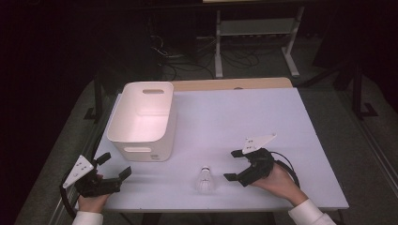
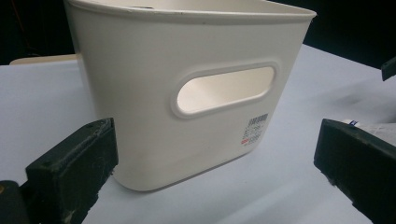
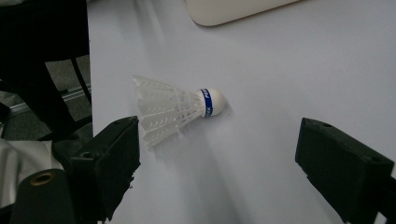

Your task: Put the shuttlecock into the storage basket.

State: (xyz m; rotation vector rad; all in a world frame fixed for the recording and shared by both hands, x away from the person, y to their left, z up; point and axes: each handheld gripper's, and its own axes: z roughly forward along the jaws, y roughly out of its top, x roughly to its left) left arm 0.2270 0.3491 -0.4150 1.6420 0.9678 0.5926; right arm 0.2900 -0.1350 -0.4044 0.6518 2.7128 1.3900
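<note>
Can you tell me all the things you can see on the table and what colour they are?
bin: one, white, empty as far as the high view shows, far left part of the table
shuttlecock: one, white with a blue band, lying on its side near the front edge, between the two grippers
table: one, pale top
left gripper: one, black, open, front left, pointing at the bin
right gripper: one, black, open, front right, facing the shuttlecock
</note>
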